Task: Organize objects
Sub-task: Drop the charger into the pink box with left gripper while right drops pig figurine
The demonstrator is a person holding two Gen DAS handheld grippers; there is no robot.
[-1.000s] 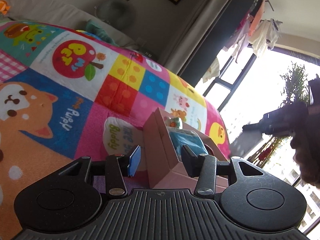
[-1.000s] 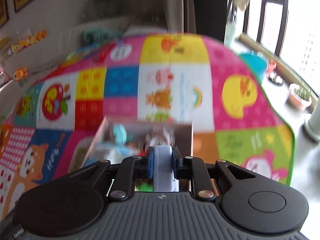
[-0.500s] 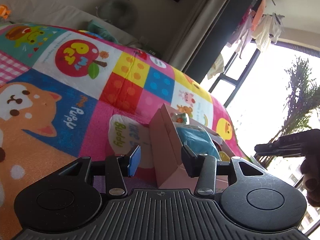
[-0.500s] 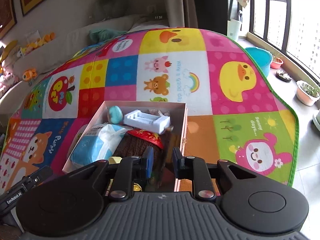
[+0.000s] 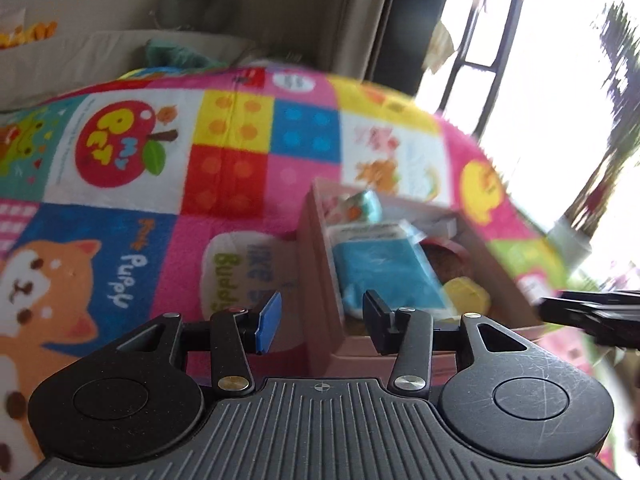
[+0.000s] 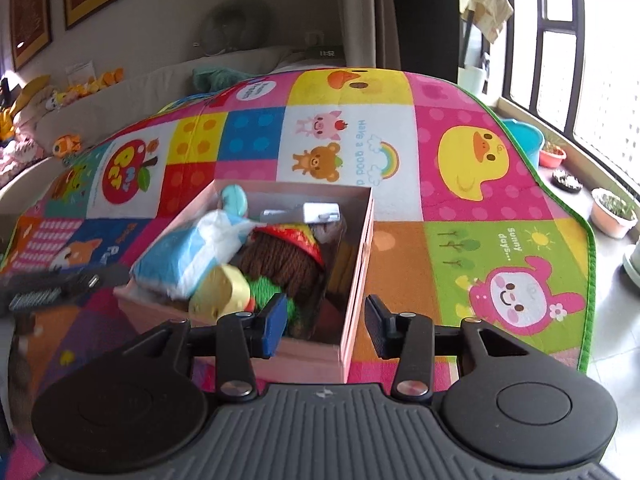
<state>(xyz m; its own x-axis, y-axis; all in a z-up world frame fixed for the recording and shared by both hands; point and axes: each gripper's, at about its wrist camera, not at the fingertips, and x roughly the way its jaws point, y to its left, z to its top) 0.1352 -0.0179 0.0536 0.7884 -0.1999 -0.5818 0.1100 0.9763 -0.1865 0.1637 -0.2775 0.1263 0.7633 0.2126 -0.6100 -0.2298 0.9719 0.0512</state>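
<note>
A pink cardboard box (image 6: 356, 280) sits on a colourful play mat (image 6: 440, 248). It holds a blue tissue pack (image 6: 180, 256), a brown knitted toy (image 6: 288, 264), a yellow item (image 6: 220, 292), a white plastic piece (image 6: 316, 213) and a small teal toy (image 6: 235, 197). My right gripper (image 6: 326, 326) is open and empty, straddling the box's near right wall. My left gripper (image 5: 320, 326) is open and empty, straddling the box's (image 5: 320, 272) left wall. The tissue pack (image 5: 384, 272) shows there too.
A beige sofa (image 6: 160, 80) with plush toys runs behind the mat. To the right are windows, plant pots (image 6: 612, 212) and a teal basin (image 6: 524, 140) on the bare floor. The other gripper's dark body (image 6: 56, 284) shows left of the box.
My right gripper has opened wide and no longer holds the white piece, which lies in the box. My left gripper has swung for a higher look over the box.
</note>
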